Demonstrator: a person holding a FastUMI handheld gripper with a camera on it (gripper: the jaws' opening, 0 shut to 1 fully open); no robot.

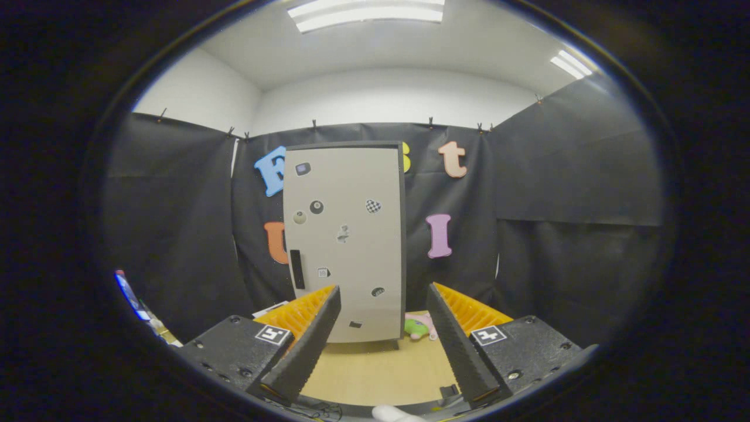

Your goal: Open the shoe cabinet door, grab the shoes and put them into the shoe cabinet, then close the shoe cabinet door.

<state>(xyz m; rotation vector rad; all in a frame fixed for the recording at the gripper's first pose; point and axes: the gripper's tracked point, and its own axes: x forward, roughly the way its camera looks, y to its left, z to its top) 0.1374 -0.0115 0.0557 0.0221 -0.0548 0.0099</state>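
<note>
Tongs (384, 293) wide apart, empty, bare floor (375, 369) before closed shoe cabinet door (345, 240).

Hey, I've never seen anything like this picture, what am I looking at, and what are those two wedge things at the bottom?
Those wedges are the two fingers of a handheld gripper; a person carries it, and the wide-angle camera rides on it, looking forward. The fingers are spread open and hold nothing. Beyond them a pale shoe cabinet stands on a wooden table, its door shut, with small stickers and a dark handle on its left side. A small pink-and-green shoe lies beside the cabinet's base, on the right.
</note>
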